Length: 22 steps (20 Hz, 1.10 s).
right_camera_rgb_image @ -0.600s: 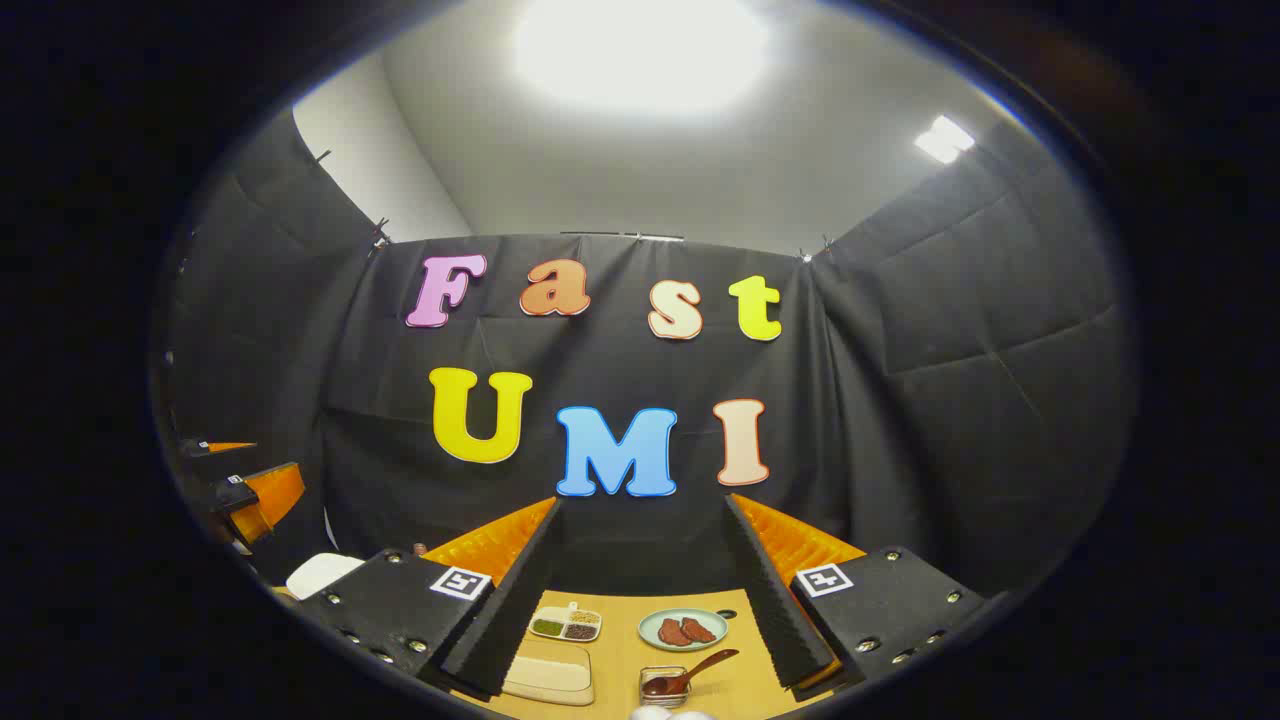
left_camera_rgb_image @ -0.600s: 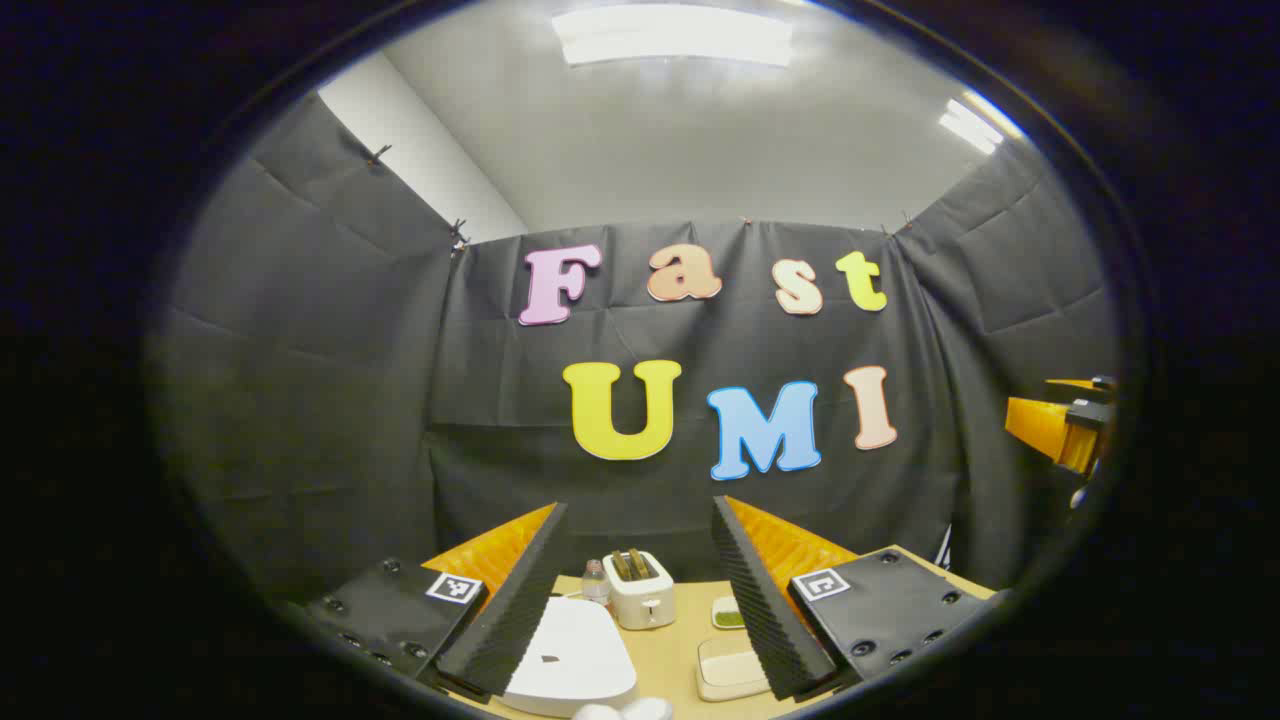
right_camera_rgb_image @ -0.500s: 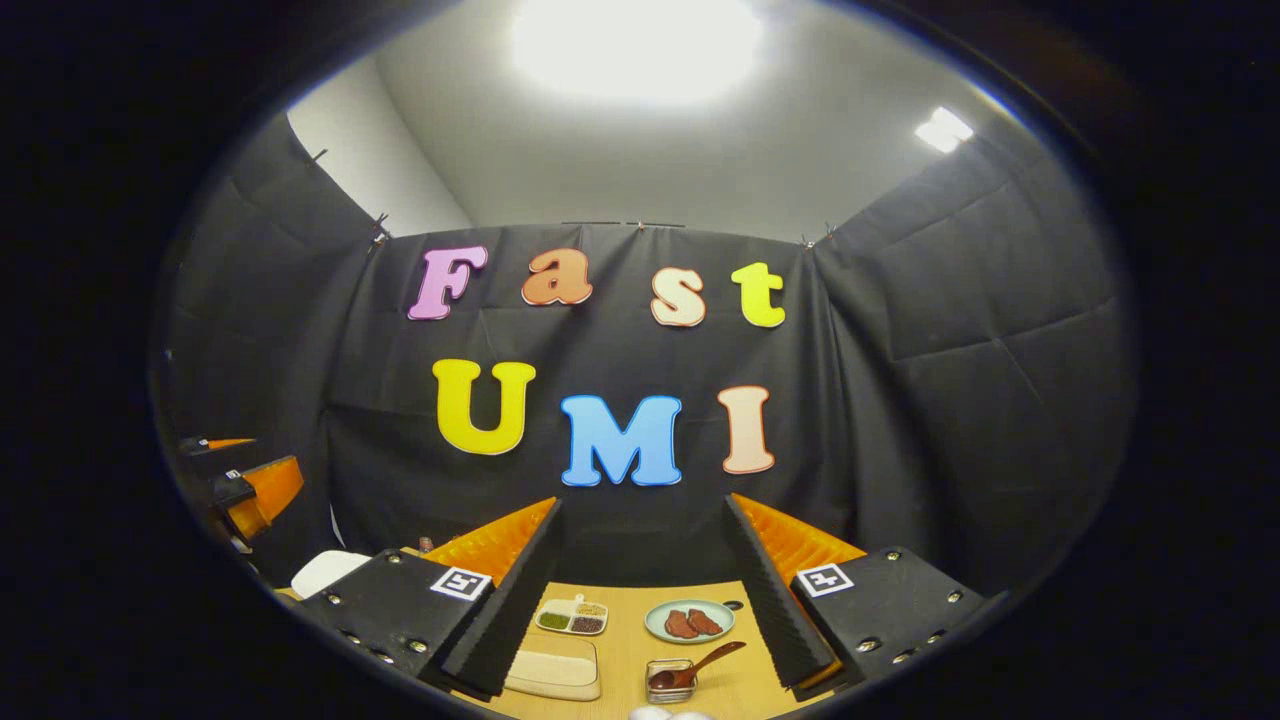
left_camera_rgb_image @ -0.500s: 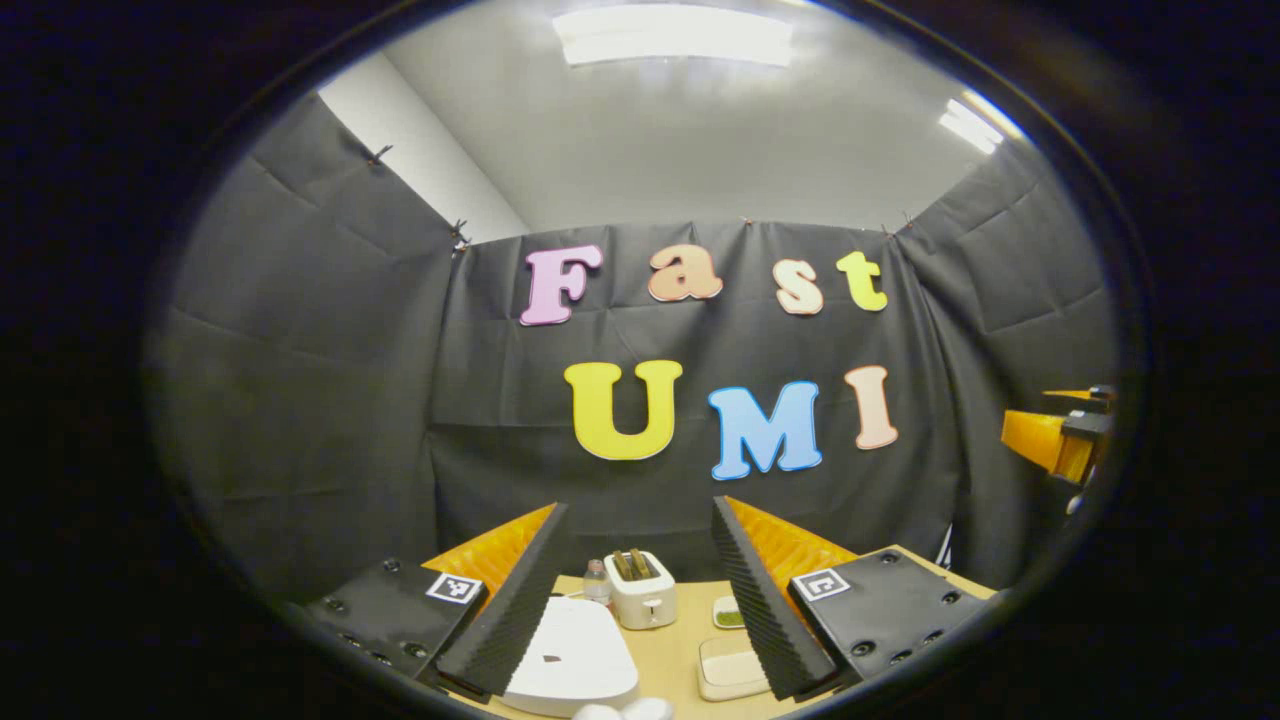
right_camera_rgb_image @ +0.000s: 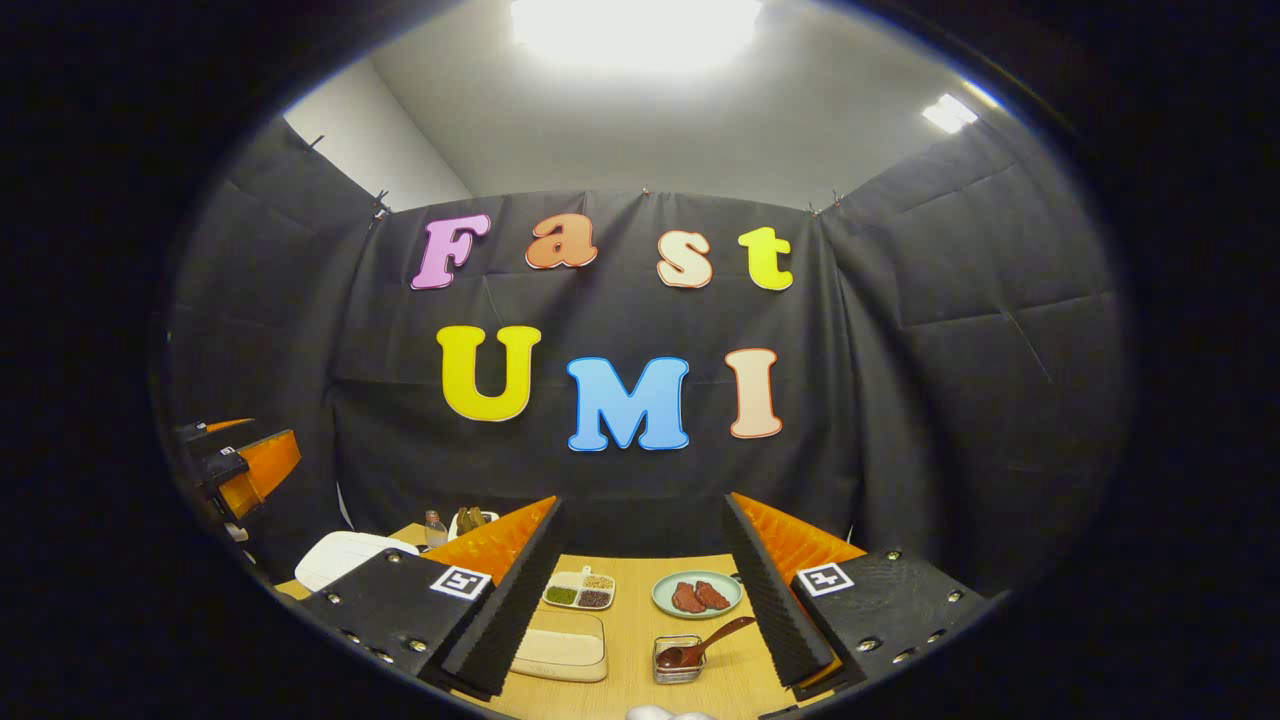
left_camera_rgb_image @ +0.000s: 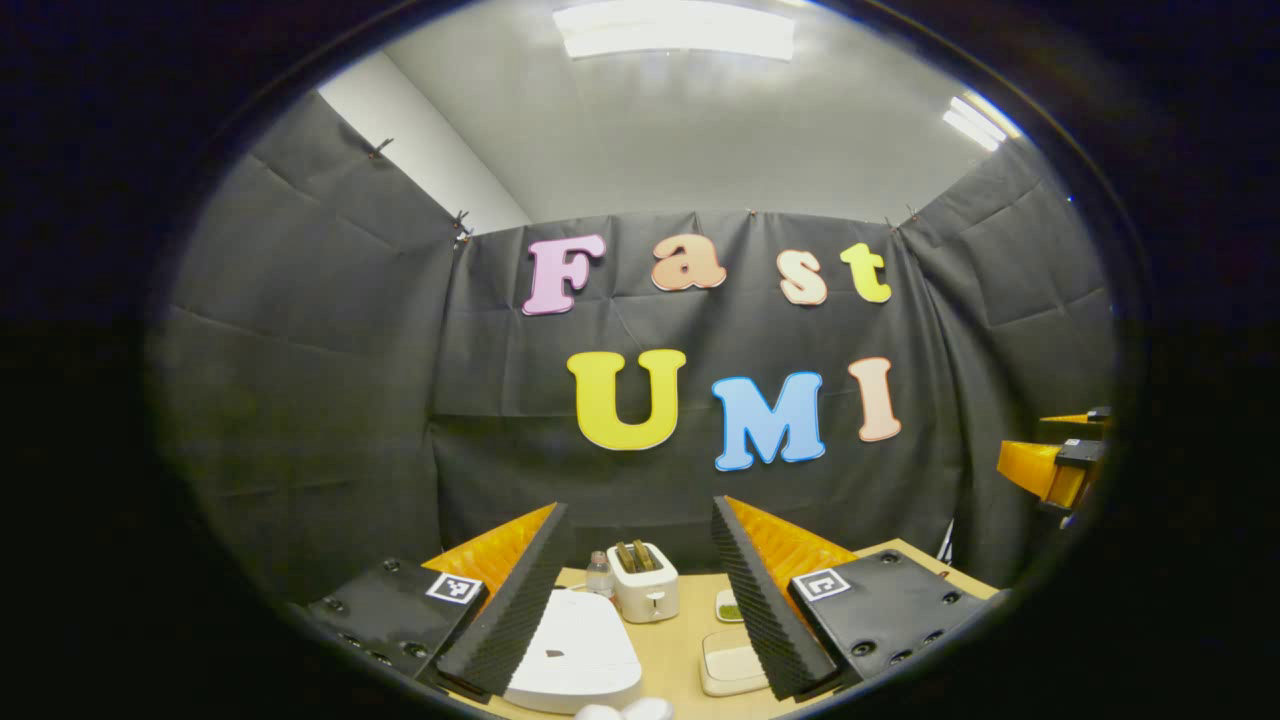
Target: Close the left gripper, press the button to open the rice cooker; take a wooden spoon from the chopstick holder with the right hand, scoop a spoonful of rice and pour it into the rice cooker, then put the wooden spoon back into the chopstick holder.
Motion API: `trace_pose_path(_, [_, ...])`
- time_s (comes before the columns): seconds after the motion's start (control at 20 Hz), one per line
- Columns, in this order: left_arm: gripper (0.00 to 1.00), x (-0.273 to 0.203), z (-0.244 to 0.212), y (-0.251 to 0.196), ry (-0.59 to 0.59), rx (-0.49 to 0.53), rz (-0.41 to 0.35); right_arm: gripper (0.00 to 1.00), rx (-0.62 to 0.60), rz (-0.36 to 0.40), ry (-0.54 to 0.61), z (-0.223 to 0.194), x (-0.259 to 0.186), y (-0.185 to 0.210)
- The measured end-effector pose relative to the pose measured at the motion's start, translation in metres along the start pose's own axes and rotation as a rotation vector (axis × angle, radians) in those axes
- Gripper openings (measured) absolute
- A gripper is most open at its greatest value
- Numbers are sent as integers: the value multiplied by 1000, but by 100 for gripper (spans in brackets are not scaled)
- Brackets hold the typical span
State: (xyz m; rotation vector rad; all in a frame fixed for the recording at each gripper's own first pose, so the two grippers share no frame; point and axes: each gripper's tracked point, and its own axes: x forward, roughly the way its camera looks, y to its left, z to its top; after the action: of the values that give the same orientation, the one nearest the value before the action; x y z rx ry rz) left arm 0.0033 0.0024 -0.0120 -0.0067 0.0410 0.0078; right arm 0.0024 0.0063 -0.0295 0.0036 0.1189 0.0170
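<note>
I am holding both grippers up above the table (right_camera_rgb_image: pixel 640 585), and as I judge it, none of the task is done yet.

My left gripper (left_camera_rgb_image: pixel 640 560) is standing with its fingers spread wide and nothing between them. The first step asks me to close it, so that is still ahead of me. Below it, in the left gripper view, the white rice cooker (left_camera_rgb_image: pixel 575 655) is sitting on the table with its lid down, so the button has not been pressed. A toaster (left_camera_rgb_image: pixel 643 582) and a small bottle (left_camera_rgb_image: pixel 599 575) are standing just behind the cooker.

My right gripper (right_camera_rgb_image: pixel 640 570) is also gaping wide and gripping nothing. In the right gripper view, the wooden spoon (right_camera_rgb_image: pixel 700 645) is resting in a small clear holder (right_camera_rgb_image: pixel 678 660), its handle leaning up and to the right, lying between my fingers but well below them. Nearby are a lidded box (right_camera_rgb_image: pixel 560 648), a divided dish (right_camera_rgb_image: pixel 579 590) of grains and a plate (right_camera_rgb_image: pixel 697 594) with brownish pieces. I cannot tell for sure which of these holds the rice.

So everything is left: closing the left fingers, pressing the button, lifting the spoon, scooping, pouring into the cooker and returning the spoon to its holder.
</note>
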Motion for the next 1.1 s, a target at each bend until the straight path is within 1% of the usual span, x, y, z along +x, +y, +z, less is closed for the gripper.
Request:
trace_pose_path(0.05, [96,0,-1,1,6,-5,3,95,0,-1,-1,1,0,-1])
trace_pose_path(0.25, [99,1,1,3,2,-8,10,95,1,-9,5,0,-2,-3])
trace_pose_path(0.3, [97,1,2,2,-1,-7,8,95,4,-11,8,-1,-1,-4])
trace_pose_path(0.4, [97,2,0,5,-2,8,14,95,6,-12,12,-2,-1,-3])
trace_pose_path(0.55, [96,5,-7,2,14,2,1,95,-5,-16,15,-3,2,-3])
trace_pose_path(0.65, [63,14,-15,5,36,-6,-7,95,-15,-21,21,-5,4,-3])
trace_pose_path(0.75, [29,23,-16,28,44,-15,67,95,-23,-22,28,-6,6,-2])
trace_pose_path(0.8, [12,27,-23,28,69,-38,59,95,-26,-21,32,-6,7,0])
trace_pose_path(0.85, [8,35,-28,26,89,-41,42,95,-30,-20,34,-6,8,1])
trace_pose_path(0.9, [8,39,-31,26,89,-25,40,95,-38,-22,33,-6,8,1])
trace_pose_path(0.95, [8,46,-35,33,92,-8,47,95,-48,-26,36,-6,10,0])
trace_pose_path(1.0, [7,49,-47,41,117,-14,64,95,-52,-27,40,-8,10,2])
trace_pose_path(1.1, [8,61,-81,56,190,-57,95,95,-64,-25,57,-11,11,6])
